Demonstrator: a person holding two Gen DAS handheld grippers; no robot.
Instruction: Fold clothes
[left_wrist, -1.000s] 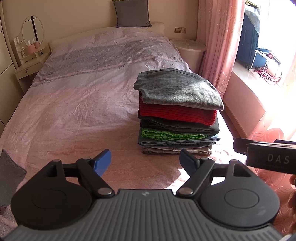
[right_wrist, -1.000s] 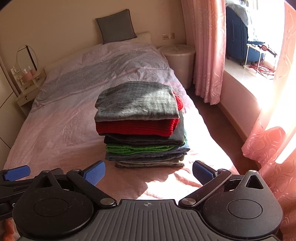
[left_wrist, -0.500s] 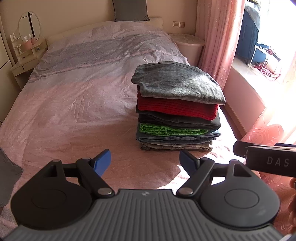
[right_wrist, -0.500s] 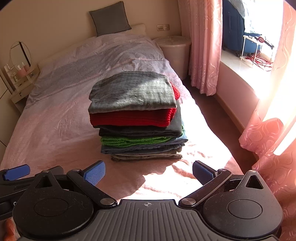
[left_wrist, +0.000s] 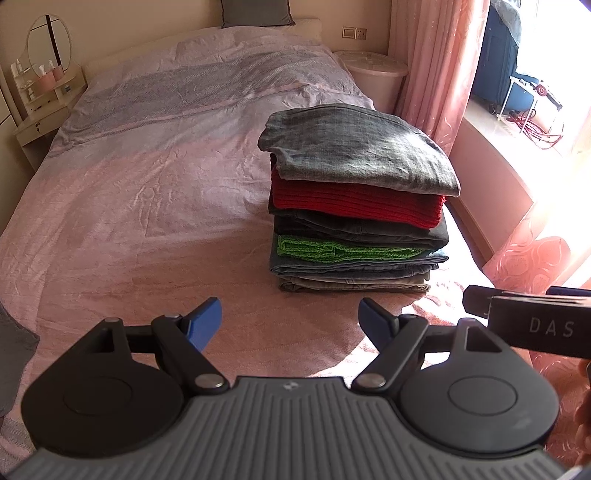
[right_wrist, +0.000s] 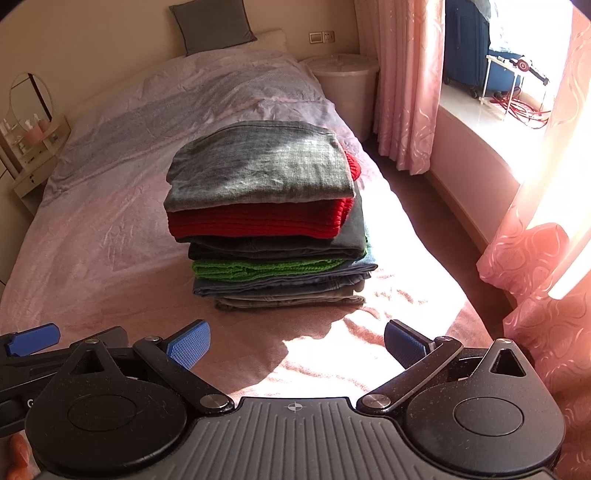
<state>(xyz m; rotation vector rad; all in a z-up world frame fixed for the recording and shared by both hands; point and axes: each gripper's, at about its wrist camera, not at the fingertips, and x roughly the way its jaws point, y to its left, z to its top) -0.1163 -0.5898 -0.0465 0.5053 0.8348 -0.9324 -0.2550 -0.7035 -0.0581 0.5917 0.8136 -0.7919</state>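
A stack of several folded clothes sits on the pink bed, right of centre. A grey garment is on top, then a red knit, dark grey, green, denim and beige layers. The stack also shows in the right wrist view. My left gripper is open and empty, short of the stack's near left. My right gripper is open and empty, just in front of the stack. A grey cloth edge lies at the far left.
A grey pillow leans on the headboard. A white nightstand with a round mirror stands left, a round white bin right. Pink curtains and a window ledge run along the bed's right side.
Both grippers have moved a little forward toward the stack, which looks larger and lower in view. Both stay open and empty.
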